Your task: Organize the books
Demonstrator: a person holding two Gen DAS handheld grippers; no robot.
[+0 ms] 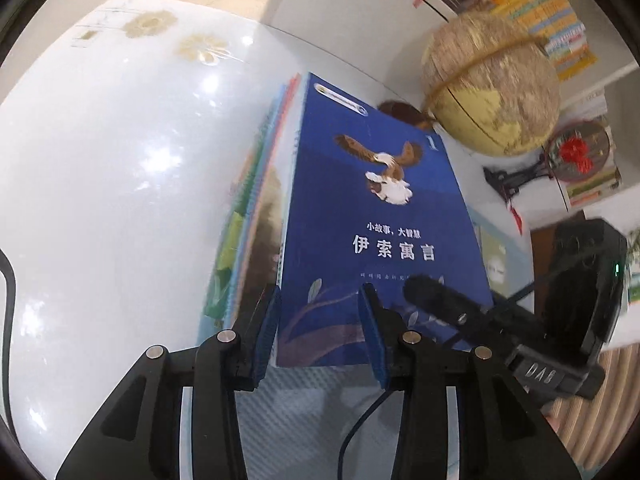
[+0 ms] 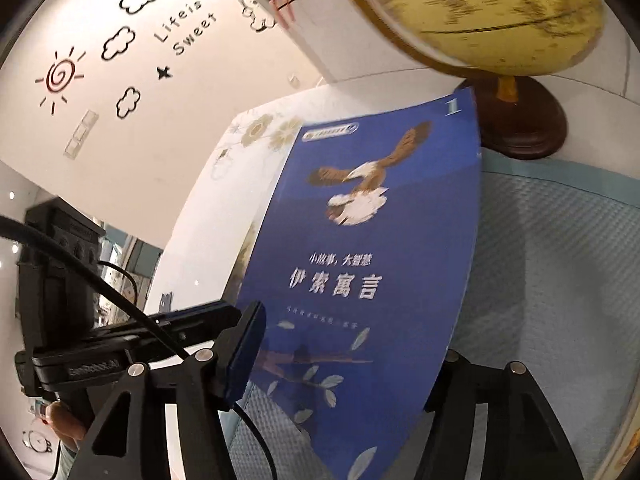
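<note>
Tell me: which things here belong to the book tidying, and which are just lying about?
Part of the job:
- blue book
- stack of books beneath it
- left tongs
- right tongs

Just lying about:
- globe
- red ornament
- wall stickers

The desk [image 1: 120,152] is glossy white; the blue book [image 1: 372,216] has a smooth paper cover; the mat [image 2: 560,272] is textured; the globe's base [image 2: 520,128] is polished wood.

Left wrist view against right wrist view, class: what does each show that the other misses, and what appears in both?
Left only: the stacked books beside the blue one, a shelf of books, a red ornament. Right only: the wall's sun and cloud stickers and the globe's wooden base. Both: the blue book with its eagle, and the globe.
</note>
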